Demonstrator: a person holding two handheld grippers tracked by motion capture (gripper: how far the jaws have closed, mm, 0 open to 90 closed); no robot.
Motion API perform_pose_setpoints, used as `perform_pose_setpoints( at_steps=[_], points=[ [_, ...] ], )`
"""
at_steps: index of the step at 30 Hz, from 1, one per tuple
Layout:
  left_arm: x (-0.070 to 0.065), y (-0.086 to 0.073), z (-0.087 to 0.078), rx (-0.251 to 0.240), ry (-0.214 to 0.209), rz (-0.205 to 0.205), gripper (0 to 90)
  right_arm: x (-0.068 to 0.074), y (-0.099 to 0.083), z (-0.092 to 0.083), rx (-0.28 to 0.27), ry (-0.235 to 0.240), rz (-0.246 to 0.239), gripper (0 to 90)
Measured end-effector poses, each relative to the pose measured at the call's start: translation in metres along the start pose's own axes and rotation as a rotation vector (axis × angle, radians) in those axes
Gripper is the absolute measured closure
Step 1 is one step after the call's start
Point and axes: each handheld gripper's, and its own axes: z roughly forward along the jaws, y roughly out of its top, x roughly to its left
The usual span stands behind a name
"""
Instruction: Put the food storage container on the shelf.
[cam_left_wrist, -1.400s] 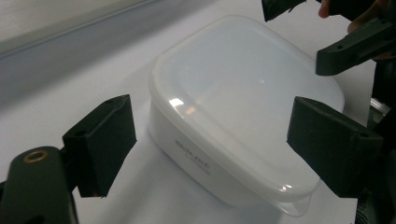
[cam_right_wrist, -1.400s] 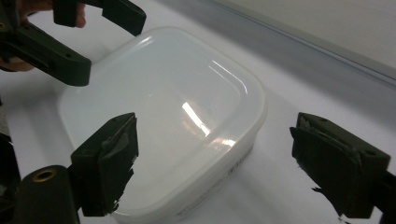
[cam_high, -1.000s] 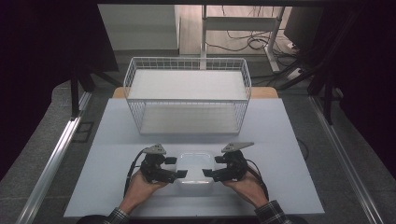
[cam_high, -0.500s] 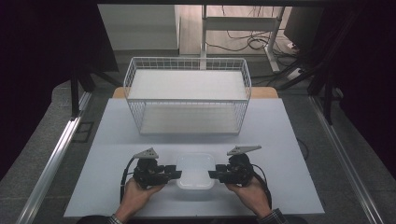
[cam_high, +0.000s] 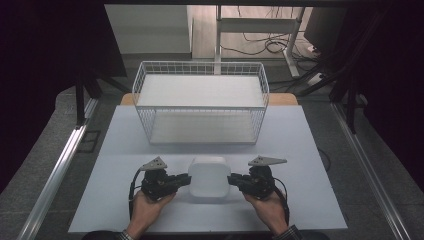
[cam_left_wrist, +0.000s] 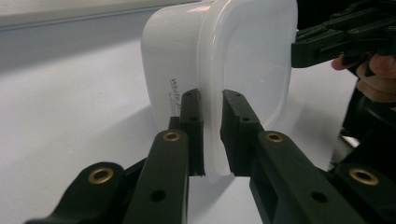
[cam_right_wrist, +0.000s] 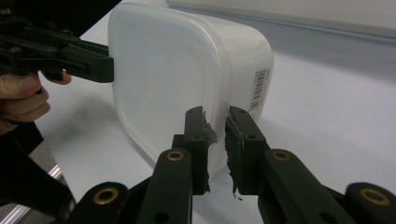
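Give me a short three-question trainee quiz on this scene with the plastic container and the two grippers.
1. True or false: the white plastic container sits inside the wire basket.
2. Which part of the container does the left gripper clamp: A) its rim, B) its base, C) its barcode label?
3. Fill in: the right gripper grips the container on the side ______ the left gripper.

Key:
1. False. It is between the two grippers, on the near side of the basket, over the white table.
2. A. Its jaws have just been closing and now pinch the rim edge.
3. Opposite. Its jaws have also just been closing onto the rim.
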Motion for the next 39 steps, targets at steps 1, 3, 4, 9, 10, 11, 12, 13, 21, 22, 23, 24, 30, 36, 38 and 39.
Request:
perform_pose_setpoints(
  at_steps=[1,3,4,9,10,11,12,13,21,22,23,24,30,36,38,39],
  points=[
    [0.000,0.001,0.000,-0.003,0.000,0.000,80.1,0.001,0.000,0.000,-0.005,-0.006,-0.007,78.6],
    [0.000,0.002,-0.002,-0.015,-0.002,-0.001,80.1,0.001,0.002,-0.002,-0.021,-0.006,-0.013,78.6],
    [-0.001,0.003,-0.002,-0.020,0.001,0.001,80.1,0.002,0.002,-0.003,-0.031,-0.005,-0.016,78.6],
    [-0.003,0.009,-0.004,-0.034,0.018,0.016,80.1,0.002,0.006,-0.004,-0.065,-0.007,-0.034,78.6],
    [-0.003,0.011,-0.005,-0.036,0.021,0.022,80.1,0.001,0.007,-0.005,-0.070,-0.007,-0.036,78.6],
    [-0.004,0.013,-0.006,-0.038,0.023,0.027,80.1,0.001,0.008,-0.005,-0.079,-0.004,-0.038,78.6],
    [-0.004,0.015,-0.006,-0.042,0.024,0.031,80.1,0.001,0.010,-0.006,-0.084,-0.004,-0.040,78.6],
    [-0.004,0.018,-0.008,-0.046,0.026,0.034,80.1,0.001,0.012,-0.007,-0.091,-0.003,-0.044,78.6],
    [-0.007,0.042,-0.017,-0.079,0.047,0.061,80.1,0.003,0.034,-0.014,-0.137,-0.009,-0.078,78.6],
    [-0.007,0.046,-0.019,-0.083,0.050,0.067,80.1,0.003,0.037,-0.015,-0.141,-0.011,-0.082,78.6],
    [-0.007,0.050,-0.020,-0.087,0.049,0.069,80.1,0.003,0.041,-0.016,-0.148,-0.009,-0.087,78.6],
    [-0.007,0.052,-0.021,-0.089,0.048,0.074,80.1,0.003,0.045,-0.017,-0.152,-0.011,-0.092,78.6],
    [-0.006,0.072,-0.027,-0.108,0.061,0.089,80.1,0.003,0.063,-0.021,-0.180,-0.011,-0.101,78.5],
    [-0.005,0.092,-0.034,-0.130,0.064,0.099,80.1,0.004,0.084,-0.026,-0.206,-0.013,-0.115,78.6],
    [-0.004,0.099,-0.037,-0.140,0.064,0.101,80.1,0.004,0.092,-0.027,-0.213,-0.009,-0.118,78.5],
    [-0.004,0.102,-0.039,-0.145,0.063,0.104,80.1,0.004,0.097,-0.028,-0.215,-0.005,-0.115,78.6]
  ],
)
